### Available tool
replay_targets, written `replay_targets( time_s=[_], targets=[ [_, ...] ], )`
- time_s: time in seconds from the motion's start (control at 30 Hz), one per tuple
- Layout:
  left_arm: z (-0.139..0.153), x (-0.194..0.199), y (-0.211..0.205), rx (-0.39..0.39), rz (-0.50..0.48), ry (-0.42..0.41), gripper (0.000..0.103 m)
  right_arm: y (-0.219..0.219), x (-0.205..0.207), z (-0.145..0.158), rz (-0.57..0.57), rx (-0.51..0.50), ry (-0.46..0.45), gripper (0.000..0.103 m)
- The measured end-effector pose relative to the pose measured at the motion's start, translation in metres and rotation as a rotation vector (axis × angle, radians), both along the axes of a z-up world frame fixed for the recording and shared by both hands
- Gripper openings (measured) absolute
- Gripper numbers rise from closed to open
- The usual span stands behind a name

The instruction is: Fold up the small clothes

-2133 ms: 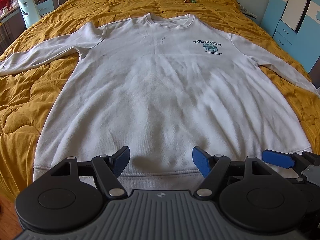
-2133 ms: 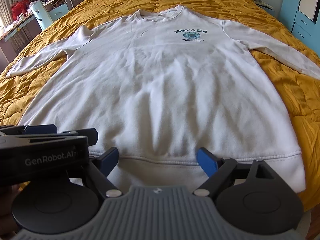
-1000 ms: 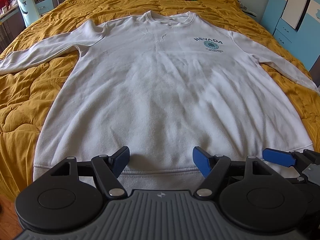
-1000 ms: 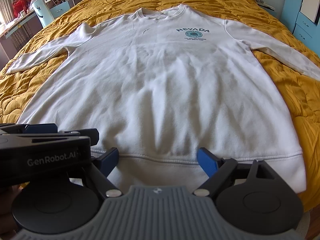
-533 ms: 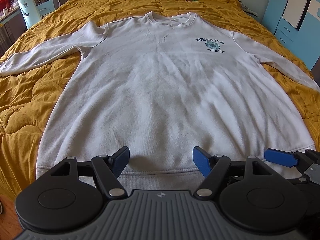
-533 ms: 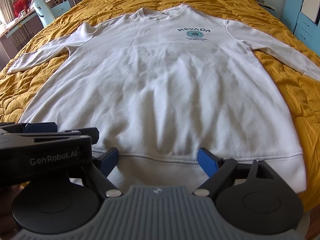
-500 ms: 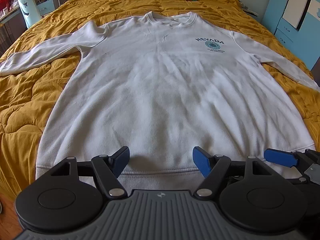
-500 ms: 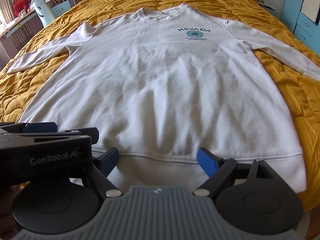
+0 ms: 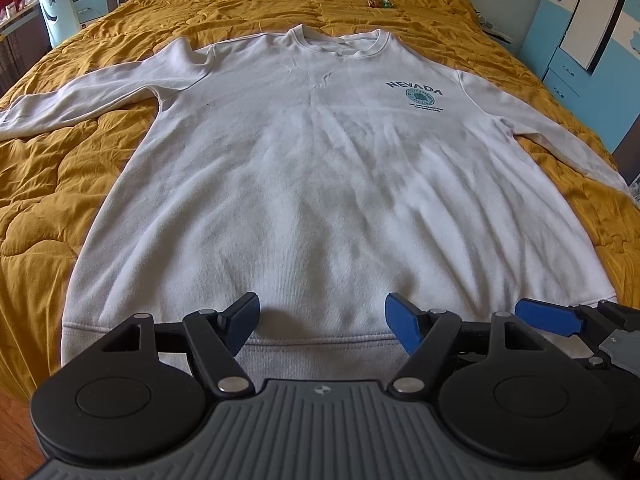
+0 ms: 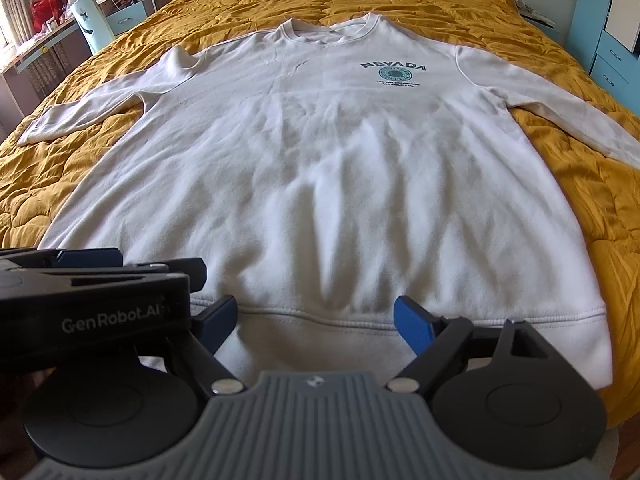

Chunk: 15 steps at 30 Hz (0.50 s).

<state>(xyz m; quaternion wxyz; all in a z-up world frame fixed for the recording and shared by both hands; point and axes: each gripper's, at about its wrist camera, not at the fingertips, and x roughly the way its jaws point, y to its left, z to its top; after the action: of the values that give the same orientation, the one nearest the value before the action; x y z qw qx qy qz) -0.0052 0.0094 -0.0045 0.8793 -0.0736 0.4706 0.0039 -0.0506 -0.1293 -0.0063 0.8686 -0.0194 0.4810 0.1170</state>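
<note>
A white long-sleeved sweatshirt (image 9: 320, 168) with a "NEVADA" print (image 9: 418, 94) lies flat, front up, on a mustard quilted bed, sleeves spread to both sides, collar at the far end. It also fills the right wrist view (image 10: 328, 184). My left gripper (image 9: 322, 318) is open and empty just above the hem band, left of centre. My right gripper (image 10: 316, 320) is open and empty above the hem, right of centre. The two grippers are side by side; the right one's blue fingertip (image 9: 548, 316) shows at the left view's right edge.
The mustard quilt (image 9: 52, 184) surrounds the sweatshirt. A small colourful packet (image 9: 379, 0) lies far up the bed. Blue cabinets (image 9: 580, 40) stand at the right, a desk and a pale blue chair (image 10: 90, 24) at the left. Wooden floor (image 9: 16, 432) shows at the bed's near edge.
Both grippers have edged slightly forward over the hem; the sweatshirt has not moved and both stay open.
</note>
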Motion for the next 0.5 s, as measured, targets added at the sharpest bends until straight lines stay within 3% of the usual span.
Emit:
replay_targets(
  time_s=[0.1, 0.27, 0.33, 0.4, 0.5],
  targets=[
    [0.003, -0.002, 0.006, -0.025, 0.004, -0.014, 0.084, 0.005, -0.002, 0.006, 0.012, -0.019, -0.017, 0.076],
    [0.021, 0.0, 0.025, 0.028, 0.019, -0.076, 0.084, 0.016, 0.003, 0.023, 0.07, 0.015, -0.06, 0.076],
    [0.03, 0.005, 0.044, 0.009, -0.016, -0.104, 0.081, 0.019, 0.007, 0.032, 0.075, 0.013, -0.094, 0.077],
    [0.037, 0.013, 0.083, -0.096, 0.037, -0.115, 0.078, 0.019, 0.013, 0.039, 0.066, 0.01, -0.12, 0.078],
    [0.041, 0.019, 0.158, -0.258, 0.219, -0.175, 0.078, 0.016, 0.022, 0.047, 0.035, 0.02, -0.131, 0.078]
  ],
)
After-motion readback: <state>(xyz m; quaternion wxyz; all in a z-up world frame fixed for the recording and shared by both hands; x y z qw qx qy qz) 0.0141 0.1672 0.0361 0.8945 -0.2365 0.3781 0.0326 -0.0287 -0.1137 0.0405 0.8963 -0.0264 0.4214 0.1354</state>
